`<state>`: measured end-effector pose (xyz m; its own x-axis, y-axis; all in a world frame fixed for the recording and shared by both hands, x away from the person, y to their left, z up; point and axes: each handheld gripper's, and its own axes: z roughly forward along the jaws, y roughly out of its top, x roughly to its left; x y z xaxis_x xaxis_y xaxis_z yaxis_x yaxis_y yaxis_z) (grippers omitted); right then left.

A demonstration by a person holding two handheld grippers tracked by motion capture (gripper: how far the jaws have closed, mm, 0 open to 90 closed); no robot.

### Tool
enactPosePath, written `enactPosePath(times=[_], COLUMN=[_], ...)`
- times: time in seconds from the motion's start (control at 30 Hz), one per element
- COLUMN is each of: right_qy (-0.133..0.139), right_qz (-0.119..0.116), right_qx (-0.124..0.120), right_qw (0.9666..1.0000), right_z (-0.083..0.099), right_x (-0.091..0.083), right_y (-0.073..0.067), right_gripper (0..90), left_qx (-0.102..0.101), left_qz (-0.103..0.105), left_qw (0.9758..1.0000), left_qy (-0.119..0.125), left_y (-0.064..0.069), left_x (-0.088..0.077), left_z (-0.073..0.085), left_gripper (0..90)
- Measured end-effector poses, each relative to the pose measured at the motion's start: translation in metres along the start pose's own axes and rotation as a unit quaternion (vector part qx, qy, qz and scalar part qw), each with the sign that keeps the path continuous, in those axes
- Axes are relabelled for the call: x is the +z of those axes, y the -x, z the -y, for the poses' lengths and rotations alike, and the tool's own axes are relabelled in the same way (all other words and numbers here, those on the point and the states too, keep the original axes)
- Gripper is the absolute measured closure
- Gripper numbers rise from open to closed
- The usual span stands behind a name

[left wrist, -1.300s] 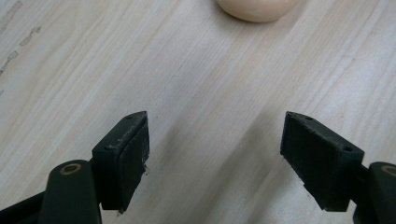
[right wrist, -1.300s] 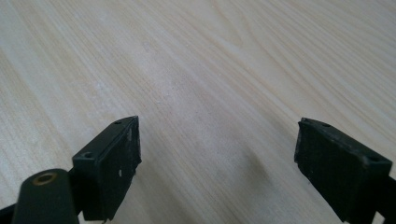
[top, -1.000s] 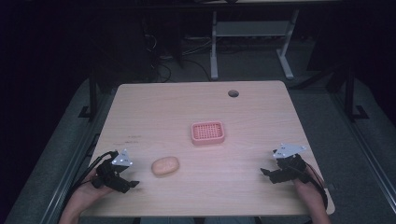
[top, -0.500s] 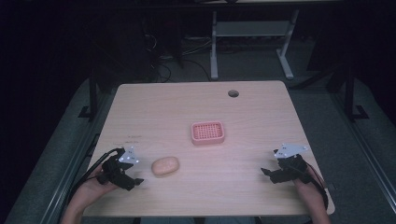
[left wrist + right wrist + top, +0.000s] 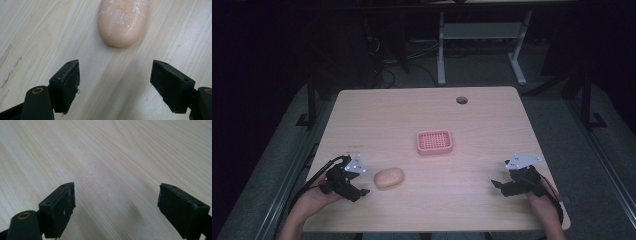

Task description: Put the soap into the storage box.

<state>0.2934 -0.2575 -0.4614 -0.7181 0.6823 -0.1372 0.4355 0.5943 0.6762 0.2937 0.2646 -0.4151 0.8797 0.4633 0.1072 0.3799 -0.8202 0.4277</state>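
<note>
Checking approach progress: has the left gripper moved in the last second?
Yes. The left gripper has moved right along the table, closing on the soap bar; open fingers not yet around it.

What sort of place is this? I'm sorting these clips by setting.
Probably a lab or workshop set up for recording, not a home. A bare wooden table with a cable hole stands on grey carpet, with loose cables and another desk's metal frame in the dark behind.
</note>
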Motion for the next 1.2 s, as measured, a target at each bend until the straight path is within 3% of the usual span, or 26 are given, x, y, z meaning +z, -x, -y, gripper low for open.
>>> enactPosePath(times=[0.97, 1.2], right_qy=[0.005, 0.004], right_qz=[-0.004, -0.005], right_qx=[-0.005, -0.004], right_qw=[1.0000, 1.0000], right_z=[-0.001, -0.001], right_x=[0.000, 0.000], right_y=[-0.001, -0.001], right_gripper=[14.0, 14.0], left_qx=[0.051, 0.053], left_qz=[0.019, 0.026], left_qw=[0.9982, 0.9978], left_qy=[-0.027, -0.030], left_y=[0.002, 0.002], left_x=[0.023, 0.029], left_z=[-0.047, -0.055], left_gripper=[22.8, 22.5])
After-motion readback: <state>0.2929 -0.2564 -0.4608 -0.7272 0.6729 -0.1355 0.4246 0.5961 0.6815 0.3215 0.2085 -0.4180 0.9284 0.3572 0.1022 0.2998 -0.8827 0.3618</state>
